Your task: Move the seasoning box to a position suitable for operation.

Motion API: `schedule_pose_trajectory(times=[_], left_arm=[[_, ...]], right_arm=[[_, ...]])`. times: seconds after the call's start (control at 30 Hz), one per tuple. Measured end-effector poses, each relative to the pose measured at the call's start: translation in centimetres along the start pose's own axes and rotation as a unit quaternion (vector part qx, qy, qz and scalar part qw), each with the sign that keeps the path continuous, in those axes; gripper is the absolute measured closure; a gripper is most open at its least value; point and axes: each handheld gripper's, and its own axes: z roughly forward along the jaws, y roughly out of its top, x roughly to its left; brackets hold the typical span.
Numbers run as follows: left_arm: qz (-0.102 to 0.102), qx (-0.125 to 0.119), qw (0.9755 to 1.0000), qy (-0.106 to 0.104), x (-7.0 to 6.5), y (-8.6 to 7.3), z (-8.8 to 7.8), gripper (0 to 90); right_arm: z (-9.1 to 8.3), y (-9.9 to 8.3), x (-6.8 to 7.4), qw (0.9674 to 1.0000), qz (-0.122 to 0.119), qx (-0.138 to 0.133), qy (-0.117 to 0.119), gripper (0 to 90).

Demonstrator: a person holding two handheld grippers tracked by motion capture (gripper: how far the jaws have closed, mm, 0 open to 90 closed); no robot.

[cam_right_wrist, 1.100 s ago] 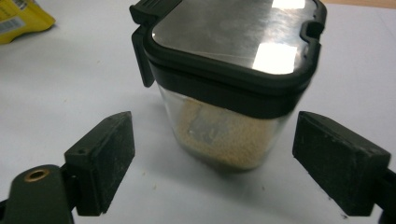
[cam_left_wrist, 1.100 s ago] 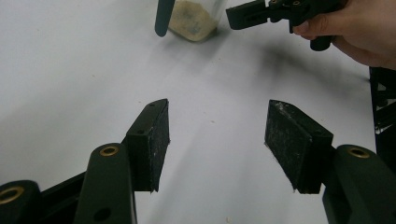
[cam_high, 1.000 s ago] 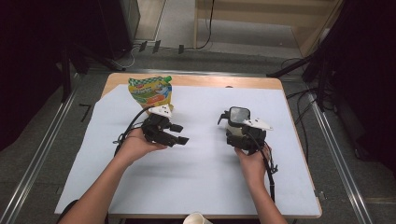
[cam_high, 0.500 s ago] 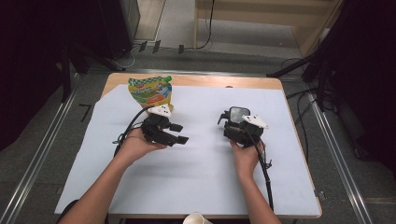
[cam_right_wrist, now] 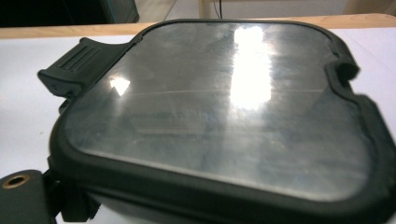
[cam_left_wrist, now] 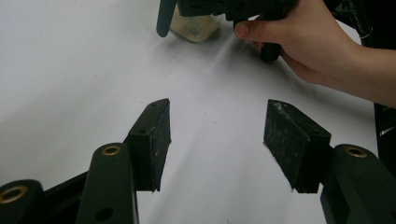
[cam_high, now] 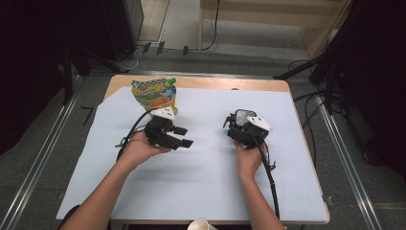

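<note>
A dark-rimmed box with a clear lid [cam_high: 243, 116] lies right of centre on the white sheet. My right gripper [cam_high: 241, 126] is pushed up to it from the near side. In the right gripper view the box lid [cam_right_wrist: 215, 107] covers the pads, so the grip is hidden. My left gripper [cam_high: 186, 136] lies in the left hand and points right. Its jaws stand apart in the left gripper view, nothing between the left gripper [cam_left_wrist: 217, 135] pads. Farther off there are the box [cam_left_wrist: 194, 30] and one of the right gripper's fingers [cam_left_wrist: 163, 21].
A colourful snack pouch [cam_high: 155, 96] stands at the back left, just behind the left hand. A paper cup [cam_high: 201, 224] sits at the near edge. The white sheet [cam_high: 206, 182] covers most of the wooden table [cam_high: 201, 82]. Cables trail from both grippers.
The right hand has slid a little forward and left, closer onto the box. The left hand and its gripper have stayed put.
</note>
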Motion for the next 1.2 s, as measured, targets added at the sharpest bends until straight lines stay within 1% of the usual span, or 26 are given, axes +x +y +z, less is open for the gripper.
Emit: schedule_pose_trajectory(times=[0.07,0.17,0.27,0.33,0.37,0.47,0.53,0.67,0.73,0.77,0.8,0.87,0.9,0.93,0.97,1.0,1.03,1.07,1.2], left_arm=[[-0.003,-0.001,1.0,-0.001,0.1,0.0,0.0,42.2],[-0.005,0.001,1.0,0.0,0.1,-0.3,0.1,42.4],[-0.007,0.002,1.0,0.002,0.1,-0.4,0.0,42.5],[-0.011,0.001,0.9999,0.003,0.0,-0.6,-0.1,42.6],[-0.013,0.001,0.9999,0.003,0.0,-0.7,-0.1,42.6],[-0.016,0.001,0.9999,0.006,0.0,-1.0,-0.2,42.8],[-0.016,0.004,0.9998,0.007,-0.1,-1.1,-0.2,42.8],[-0.016,0.007,0.9998,0.009,-0.1,-1.4,-0.2,43.0],[-0.017,0.008,0.9998,0.008,-0.2,-1.5,-0.2,43.0],[-0.019,0.008,0.9998,0.008,-0.1,-1.5,-0.2,43.1],[-0.021,0.007,0.9997,0.008,-0.1,-1.5,-0.2,43.1],[-0.024,0.006,0.9997,0.002,0.0,-1.5,-0.3,44.4],[-0.025,0.007,0.9997,0.004,0.0,-1.5,-0.2,44.4],[-0.025,0.007,0.9997,0.004,0.0,-1.5,-0.2,44.1],[-0.025,0.008,0.9996,0.004,0.0,-1.5,-0.2,44.1],[-0.026,0.008,0.9996,0.005,0.0,-1.5,-0.2,43.6],[-0.027,0.009,0.9996,0.003,0.1,-1.5,-0.1,43.1],[-0.027,0.009,0.9996,0.003,0.1,-1.5,-0.1,43.1],[-0.033,0.008,0.9994,0.0,0.1,-1.5,-0.2,43.0]], right_arm=[[0.1,0.2,-0.2,1.0,0.001,0.004,0.002,8.0],[0.1,0.2,-0.3,0.9998,-0.018,0.008,0.001,9.3],[0.2,0.2,-0.2,0.9998,-0.019,0.006,-0.001,9.2],[0.7,0.0,-0.3,1.0,-0.009,0.002,0.0,8.8],[0.7,0.0,-0.3,1.0,-0.009,0.002,0.0,8.8],[0.8,0.1,-0.2,0.9999,-0.01,0.003,-0.006,10.2],[0.7,0.1,-0.3,0.9998,-0.015,0.001,-0.009,12.0],[0.5,0.2,-0.5,0.9998,-0.02,0.002,-0.007,13.2],[0.4,0.3,-0.6,0.9998,-0.02,0.002,-0.003,13.8],[0.4,0.3,-0.8,0.9998,-0.02,0.002,0.004,14.2],[0.4,0.3,-0.8,0.9998,-0.02,0.002,0.004,14.2],[0.2,0.5,-1.0,0.9998,-0.015,0.002,0.013,14.4],[-0.1,0.6,-1.0,0.9996,-0.025,-0.002,0.014,14.5],[-0.1,0.6,-1.0,0.9996,-0.025,-0.002,0.014,14.5],[-0.2,0.7,-0.9,0.9994,-0.03,-0.004,0.017,14.5],[-0.5,0.9,-0.9,0.9992,-0.031,-0.006,0.023,14.6],[-0.9,1.1,-0.8,0.9987,-0.036,-0.005,0.035,14.6],[-0.9,1.1,-0.8,0.9987,-0.036,-0.005,0.035,14.6],[-2.0,1.4,-0.4,0.997,-0.047,0.003,0.062,14.8]])
